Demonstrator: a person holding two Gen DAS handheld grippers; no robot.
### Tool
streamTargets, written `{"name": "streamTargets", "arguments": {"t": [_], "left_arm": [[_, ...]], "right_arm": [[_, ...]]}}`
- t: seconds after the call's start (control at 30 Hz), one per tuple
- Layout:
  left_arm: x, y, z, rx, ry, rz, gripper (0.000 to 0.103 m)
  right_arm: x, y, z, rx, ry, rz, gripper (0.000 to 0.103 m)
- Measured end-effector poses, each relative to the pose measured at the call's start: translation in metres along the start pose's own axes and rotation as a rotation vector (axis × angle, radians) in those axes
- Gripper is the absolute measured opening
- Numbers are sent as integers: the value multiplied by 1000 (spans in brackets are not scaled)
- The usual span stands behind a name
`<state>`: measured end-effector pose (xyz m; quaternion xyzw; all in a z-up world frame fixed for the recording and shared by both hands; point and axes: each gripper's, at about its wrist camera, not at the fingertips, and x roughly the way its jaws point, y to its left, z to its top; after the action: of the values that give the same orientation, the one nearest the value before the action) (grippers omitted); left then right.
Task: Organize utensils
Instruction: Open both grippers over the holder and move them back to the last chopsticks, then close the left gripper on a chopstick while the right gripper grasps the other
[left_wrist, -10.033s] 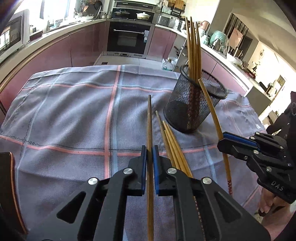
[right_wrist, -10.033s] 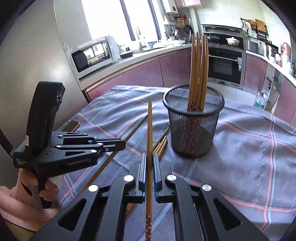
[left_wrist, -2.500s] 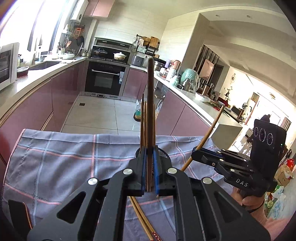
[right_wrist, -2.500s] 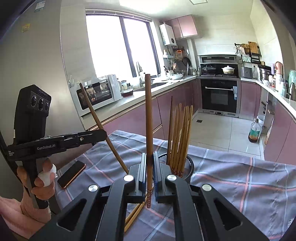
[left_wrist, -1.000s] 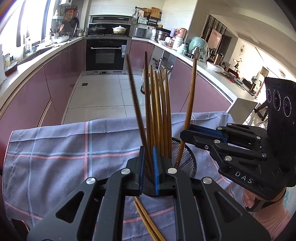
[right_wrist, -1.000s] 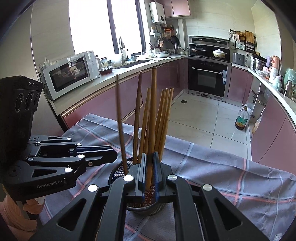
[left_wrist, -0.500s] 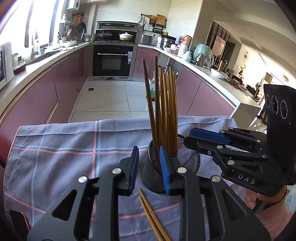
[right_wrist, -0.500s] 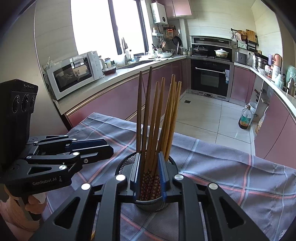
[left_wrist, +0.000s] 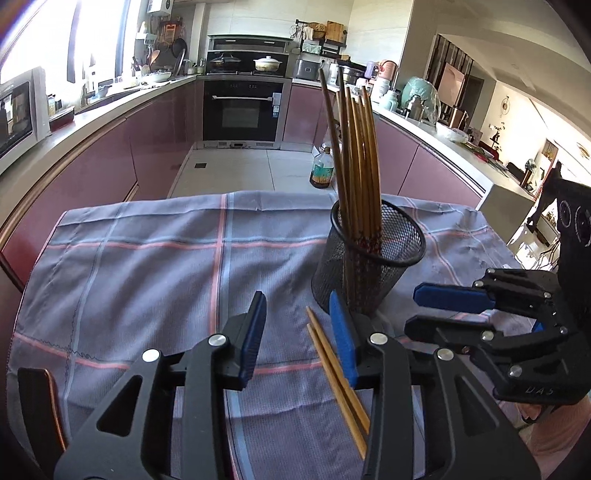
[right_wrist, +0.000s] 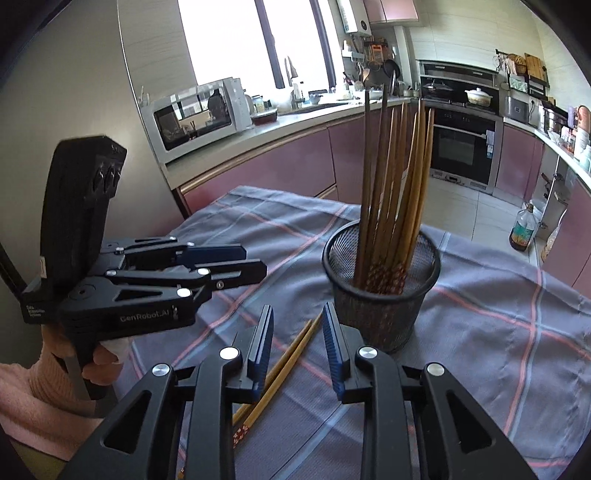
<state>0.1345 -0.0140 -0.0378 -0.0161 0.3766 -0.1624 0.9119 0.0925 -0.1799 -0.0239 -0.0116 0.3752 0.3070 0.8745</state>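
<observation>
1. Chopsticks (left_wrist: 356, 162) stand upright as a bundle in a black mesh cup (left_wrist: 384, 266), leaning slightly against its rim, with their patterned red ends down inside the mesh.
2. The mesh cup stands on a grey-blue checked cloth (left_wrist: 147, 266) with pink and pale blue lines, which covers the table.
3. Two more chopsticks (left_wrist: 338, 380) lie flat on the cloth, side by side and touching, just in front of the cup's base. In the right wrist view the same pair (right_wrist: 284, 369) runs diagonally, with a red patterned end nearest the camera.
4. The left gripper (left_wrist: 297, 319) hovers over the cloth near the cup. Its blue-padded jaws are opening, standing partly apart with nothing gripped; the tips of the loose pair on the cloth show through the gap, below the pads and not touched by them.
5. The right gripper (right_wrist: 297, 330) also points down at the cloth beside the cup. Its jaws are opening too, a little less wide, and hold nothing; the loose pair lies on the cloth below the gap.
6. Each gripper shows in the other's camera, held by a hand in a pink sleeve (right_wrist: 33, 387).
7. A dark flat phone-like object (left_wrist: 40, 402) lies at the cloth's left edge.
8. Behind are mauve kitchen cabinets, a built-in oven (left_wrist: 243, 110) and a white microwave (right_wrist: 199, 114).
</observation>
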Motion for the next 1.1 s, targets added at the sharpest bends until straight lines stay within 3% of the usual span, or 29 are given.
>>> {"name": "streamTargets", "arguments": {"t": [0.37, 1.1], "left_arm": [[17, 9, -47, -22, 86, 32, 38], [25, -1, -71, -9, 140, -10, 40]], "right_arm": [[42, 4, -34, 54, 141, -1, 25], [52, 10, -40, 41, 178, -41, 23]]}}
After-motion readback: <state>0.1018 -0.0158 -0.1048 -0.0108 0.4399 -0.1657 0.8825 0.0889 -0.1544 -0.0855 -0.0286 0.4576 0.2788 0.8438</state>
